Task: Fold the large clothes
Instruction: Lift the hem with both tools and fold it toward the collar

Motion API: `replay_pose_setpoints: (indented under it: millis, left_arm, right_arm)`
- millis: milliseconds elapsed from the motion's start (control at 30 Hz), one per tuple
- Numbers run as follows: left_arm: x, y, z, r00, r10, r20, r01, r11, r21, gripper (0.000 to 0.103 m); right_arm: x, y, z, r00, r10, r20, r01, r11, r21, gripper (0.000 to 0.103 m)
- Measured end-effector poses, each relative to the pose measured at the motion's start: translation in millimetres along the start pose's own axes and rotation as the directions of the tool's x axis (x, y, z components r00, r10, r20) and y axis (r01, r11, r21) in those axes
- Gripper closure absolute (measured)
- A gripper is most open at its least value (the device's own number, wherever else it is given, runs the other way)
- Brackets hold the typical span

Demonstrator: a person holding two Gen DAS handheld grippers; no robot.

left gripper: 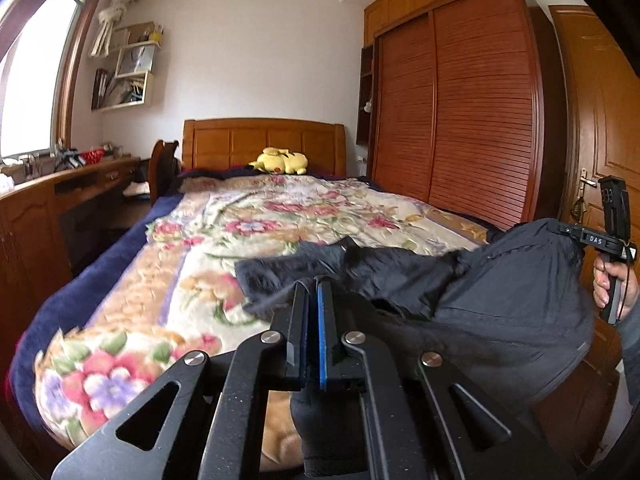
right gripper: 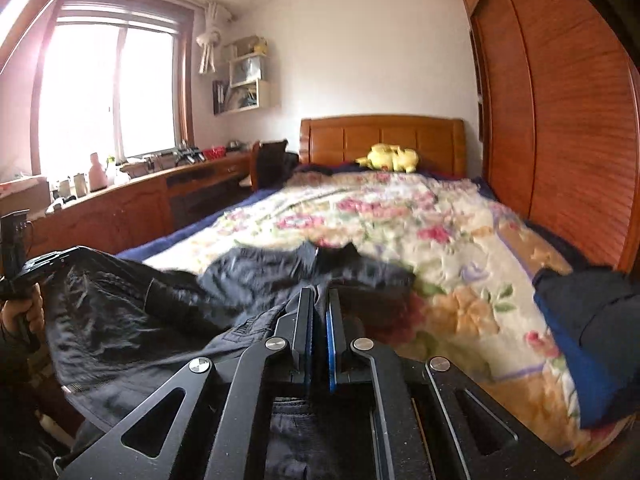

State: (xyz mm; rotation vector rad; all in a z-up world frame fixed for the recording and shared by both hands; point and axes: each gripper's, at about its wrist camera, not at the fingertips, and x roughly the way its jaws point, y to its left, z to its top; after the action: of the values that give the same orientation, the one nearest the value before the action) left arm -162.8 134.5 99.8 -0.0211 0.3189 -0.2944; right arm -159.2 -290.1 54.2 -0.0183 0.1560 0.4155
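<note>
Left gripper (left gripper: 312, 286) is clamped tight on a fold of the dark garment (left gripper: 500, 296), black finger and blue-padded finger pressed together with cloth hanging between them at six o'clock of the left wrist view. Right gripper (right gripper: 320, 298) matches it: jaws squeezed on grey-black fabric, a strip of it caught in the narrow slot between the pads. The garment sags between the two grips, above the near end of the bed, its far part trailing onto the floral blanket (left gripper: 248, 216) toward twelve o'clock. Over at three o'clock in the left wrist view, the person's right hand (left gripper: 610, 284) grips the other tool's handle; at nine o'clock in the right wrist view, the left hand (right gripper: 24, 314) does likewise. A second dark-blue cloth (right gripper: 592, 320) lies on the blanket at three o'clock. Yellow plush toy (left gripper: 280, 161) rests against the wooden headboard (left gripper: 260, 140), twelve o'clock. Slatted wardrobe (left gripper: 460, 120) stands at two o'clock.
</note>
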Motion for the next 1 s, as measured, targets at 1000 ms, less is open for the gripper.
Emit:
replay_pose_setpoints:
  millis: [1000]
  left_arm:
    - [239, 57, 27, 0.980, 0.119, -0.157, -0.114, 0.993, 0.039, 0.099]
  right_arm:
    - [269, -70, 18, 0.973, -0.045, -0.225, 0.065, 0.995, 0.080, 0.098]
